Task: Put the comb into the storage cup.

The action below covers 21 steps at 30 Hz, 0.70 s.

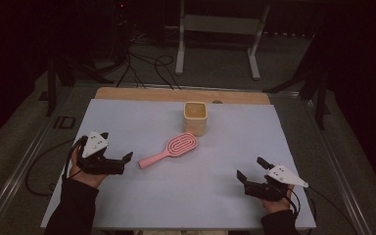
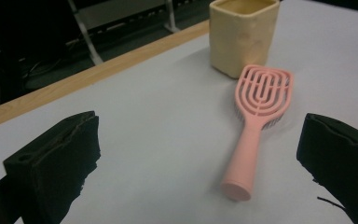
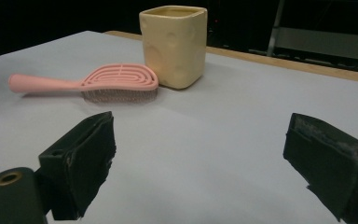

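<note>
High view | left claw [image 1: 119, 160] wide, near hairbrush [image 1: 169, 150] handle | right claw [image 1: 250, 170] wide, apart

A grey floor [image 1: 215, 68] crossed by black cables [image 1: 142, 66] is shown. A white metal frame [image 1: 220, 24] is seen beyond the worktop [image 1: 186, 95]; the surroundings are dark.
</note>
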Tool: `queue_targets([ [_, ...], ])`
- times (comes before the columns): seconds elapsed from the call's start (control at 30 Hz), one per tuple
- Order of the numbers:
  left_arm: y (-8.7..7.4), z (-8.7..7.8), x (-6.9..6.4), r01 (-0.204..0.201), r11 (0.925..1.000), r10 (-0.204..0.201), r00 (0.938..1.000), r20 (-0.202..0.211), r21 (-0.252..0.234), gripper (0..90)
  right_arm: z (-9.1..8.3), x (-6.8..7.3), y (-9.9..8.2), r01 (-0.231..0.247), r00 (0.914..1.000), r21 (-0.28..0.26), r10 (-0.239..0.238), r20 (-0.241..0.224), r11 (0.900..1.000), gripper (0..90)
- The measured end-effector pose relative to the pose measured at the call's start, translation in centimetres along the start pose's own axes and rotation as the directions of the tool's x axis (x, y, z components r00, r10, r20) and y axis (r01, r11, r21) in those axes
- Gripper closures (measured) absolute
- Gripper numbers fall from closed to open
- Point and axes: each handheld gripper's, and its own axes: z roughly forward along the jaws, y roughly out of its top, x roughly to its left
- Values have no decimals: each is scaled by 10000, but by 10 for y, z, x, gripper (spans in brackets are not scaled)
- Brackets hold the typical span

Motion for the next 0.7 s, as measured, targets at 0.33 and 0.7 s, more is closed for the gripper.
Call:
queue_targets([
  [0.33,6,13,0,-88,9988,80,9998,174,480,0,0,0,0,-37,10000,-9,37,1,10000,89],
  [0.7,19,31,-6,-419,9942,326,9950,941,987,0,-1,-1,-1,-125,9999,-19,125,13,9999,89],
])
